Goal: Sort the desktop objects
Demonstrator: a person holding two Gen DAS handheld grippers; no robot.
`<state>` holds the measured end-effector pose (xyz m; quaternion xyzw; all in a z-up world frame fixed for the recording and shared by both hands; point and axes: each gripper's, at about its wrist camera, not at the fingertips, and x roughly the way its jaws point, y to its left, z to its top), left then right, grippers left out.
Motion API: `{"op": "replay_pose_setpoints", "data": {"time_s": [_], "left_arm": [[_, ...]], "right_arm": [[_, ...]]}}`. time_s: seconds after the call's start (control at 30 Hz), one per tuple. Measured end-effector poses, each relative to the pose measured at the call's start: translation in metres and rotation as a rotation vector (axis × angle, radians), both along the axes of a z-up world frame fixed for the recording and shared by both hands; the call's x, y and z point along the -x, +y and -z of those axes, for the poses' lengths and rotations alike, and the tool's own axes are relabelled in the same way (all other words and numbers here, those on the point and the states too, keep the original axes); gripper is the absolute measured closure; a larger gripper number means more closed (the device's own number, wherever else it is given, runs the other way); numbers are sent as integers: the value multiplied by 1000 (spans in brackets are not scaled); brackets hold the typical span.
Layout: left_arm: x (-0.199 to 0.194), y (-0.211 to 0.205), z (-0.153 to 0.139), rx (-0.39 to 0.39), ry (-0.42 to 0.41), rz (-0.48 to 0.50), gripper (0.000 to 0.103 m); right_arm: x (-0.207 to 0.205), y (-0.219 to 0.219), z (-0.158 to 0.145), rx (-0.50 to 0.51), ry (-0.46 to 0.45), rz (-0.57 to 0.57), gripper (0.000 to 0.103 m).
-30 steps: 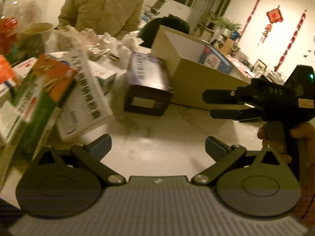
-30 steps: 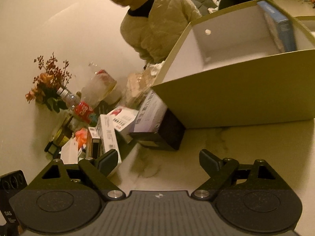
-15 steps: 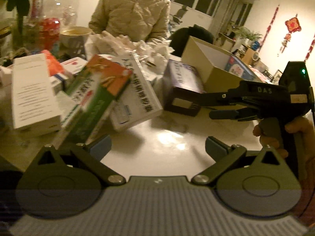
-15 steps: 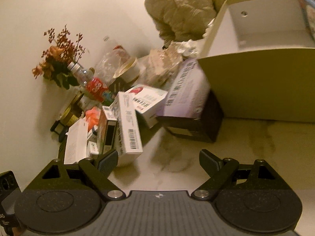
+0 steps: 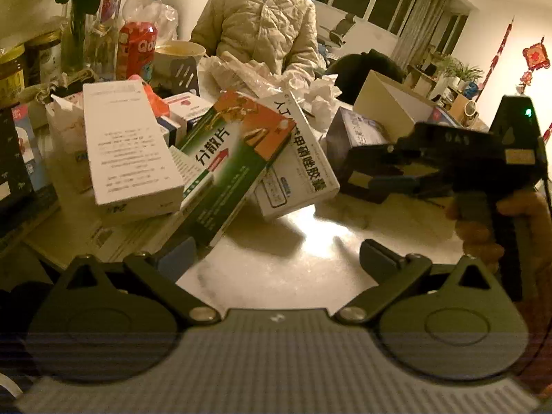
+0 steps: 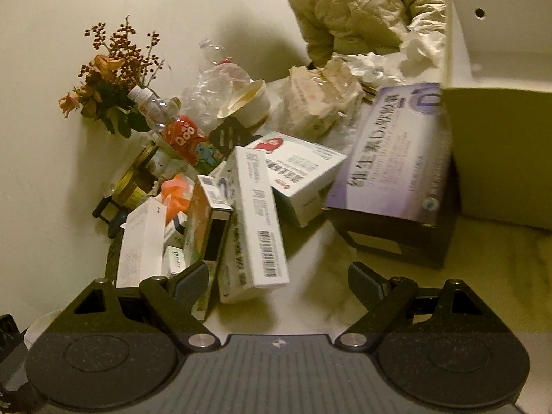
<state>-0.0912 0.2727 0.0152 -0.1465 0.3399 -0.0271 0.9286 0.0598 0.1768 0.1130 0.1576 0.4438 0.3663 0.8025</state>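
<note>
A heap of medicine boxes covers the left of the table. In the left wrist view a green and orange box (image 5: 227, 172) leans on a white printed box (image 5: 127, 151) and a white box with black lettering (image 5: 300, 165). My left gripper (image 5: 279, 258) is open, its left finger close to the green box's tip. My right gripper (image 6: 279, 279) is open with its jaws closing; the corner of a white barcode box (image 6: 258, 220) lies just ahead between the fingers, untouched. A purple box (image 6: 396, 158) rests against an open cardboard box (image 6: 500, 138). The right gripper (image 5: 369, 167) also shows in the left wrist view.
A person in a cream padded jacket (image 5: 262, 31) sits across the table. Bottles (image 5: 136, 45), a paper cup (image 5: 179, 55), crumpled tissue (image 5: 248, 72) and jars (image 5: 10, 72) crowd the back left. Dried flowers (image 6: 110, 69) stand by the wall. Bare tabletop (image 5: 310, 252) lies before both grippers.
Both views have swung left: the pile of boxes has come toward the middle and the cardboard box has slid to the right edge. Both grippers stay open and hold nothing.
</note>
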Motion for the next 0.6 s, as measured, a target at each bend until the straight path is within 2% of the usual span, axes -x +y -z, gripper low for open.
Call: {"op": "replay_pose_setpoints", "data": {"time_s": [0.1,0.2,0.33,0.43,0.6], "left_arm": [[-5,6,8,38,15,10,0],[-9,8,14,41,54,15,0],[-2,8,7,13,28,51,0],[6,10,2,-29,16,55,0],[13,20,5,-70,53,11,0]], "right_arm": [[3,4,-5,-10,-21,2,18],[7,5,-13,-34,-35,-4,21],[17,15,-16,-87,-23,-71,21],[24,36,-7,-75,-6,-132,24],[27,67,16,-55,49,-170,28]]}}
